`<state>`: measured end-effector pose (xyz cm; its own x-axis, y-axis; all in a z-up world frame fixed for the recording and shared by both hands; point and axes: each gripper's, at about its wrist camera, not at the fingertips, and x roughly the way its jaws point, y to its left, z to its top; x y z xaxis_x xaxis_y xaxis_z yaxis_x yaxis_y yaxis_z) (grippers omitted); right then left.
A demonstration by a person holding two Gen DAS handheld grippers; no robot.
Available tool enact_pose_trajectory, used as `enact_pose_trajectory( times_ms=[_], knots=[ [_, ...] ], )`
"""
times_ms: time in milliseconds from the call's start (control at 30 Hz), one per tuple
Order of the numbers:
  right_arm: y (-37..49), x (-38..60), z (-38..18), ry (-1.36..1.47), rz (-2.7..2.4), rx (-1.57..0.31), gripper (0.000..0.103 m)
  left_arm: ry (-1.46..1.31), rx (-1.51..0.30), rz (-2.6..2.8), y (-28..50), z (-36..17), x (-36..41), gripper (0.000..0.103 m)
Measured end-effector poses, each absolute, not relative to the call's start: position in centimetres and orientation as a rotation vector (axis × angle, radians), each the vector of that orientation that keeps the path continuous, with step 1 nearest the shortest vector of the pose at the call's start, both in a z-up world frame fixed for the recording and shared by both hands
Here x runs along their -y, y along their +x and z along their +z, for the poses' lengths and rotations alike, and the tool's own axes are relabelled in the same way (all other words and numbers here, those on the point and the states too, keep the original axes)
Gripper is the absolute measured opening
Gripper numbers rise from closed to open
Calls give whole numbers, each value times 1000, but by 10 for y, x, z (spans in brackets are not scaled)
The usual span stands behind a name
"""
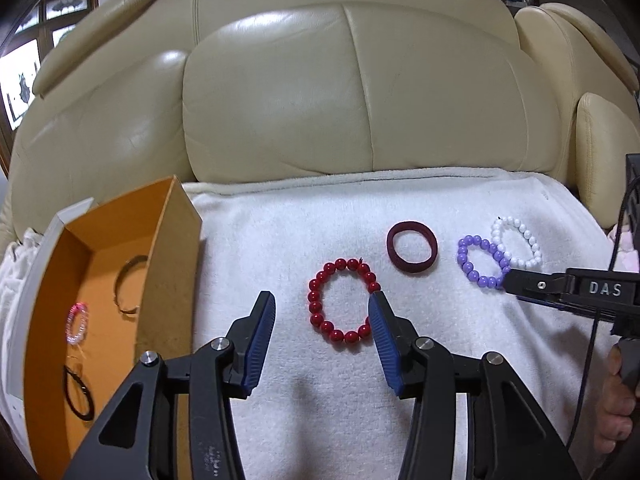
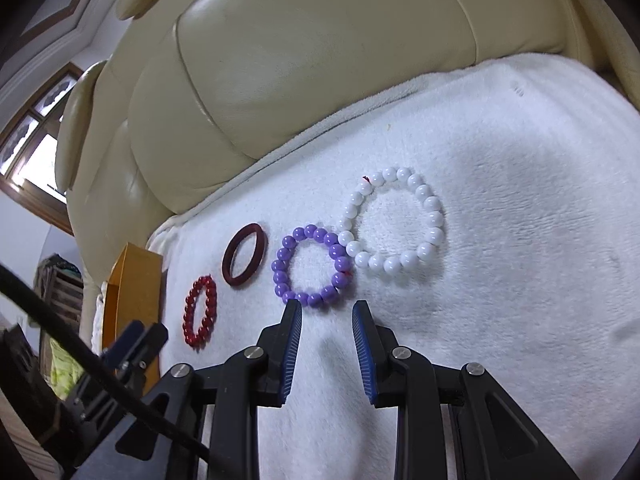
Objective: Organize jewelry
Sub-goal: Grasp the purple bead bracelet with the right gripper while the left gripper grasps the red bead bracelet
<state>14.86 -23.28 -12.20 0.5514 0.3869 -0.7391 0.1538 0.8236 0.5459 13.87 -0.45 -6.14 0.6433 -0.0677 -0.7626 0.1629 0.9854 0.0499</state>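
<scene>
At far left we are seeing an orange box holding a thin bangle, a pink bracelet and a black band. Our left gripper is hanging open over the white towel, its pads straddling the red bracelet without pressing it. Further right are lying a maroon ring, then the purple bracelet touching the white bracelet. Our right gripper is standing open and empty just near the purple one; its side is reading "DAS". A cream sofa is rising behind.
</scene>
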Motion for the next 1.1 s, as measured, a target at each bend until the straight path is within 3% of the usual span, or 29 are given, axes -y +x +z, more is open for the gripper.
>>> enact_pose_trajectory(
  times_ms=[300, 533, 667, 867, 1000, 1100],
  knots=[
    [167, 232, -124, 646, 61, -977, 30, 59, -925, -180, 154, -76, -1, 49],
    [180, 210, -118, 499, 3, -949, 29, 33, -958, -233, 162, -86, 5, 49],
    [185, 189, -119, 325, -45, -934, 12, 34, -961, -260, 163, -89, 13, 49],
    [182, 199, -118, 328, -16, -917, 11, 51, -977, -267, 163, -98, 21, 48],
    [178, 210, -118, 380, 21, -928, 11, 54, -974, -281, 163, -98, 22, 18],
    [173, 213, -116, 388, 46, -932, 11, 54, -976, -285, 160, -97, 22, 10]
  ],
)
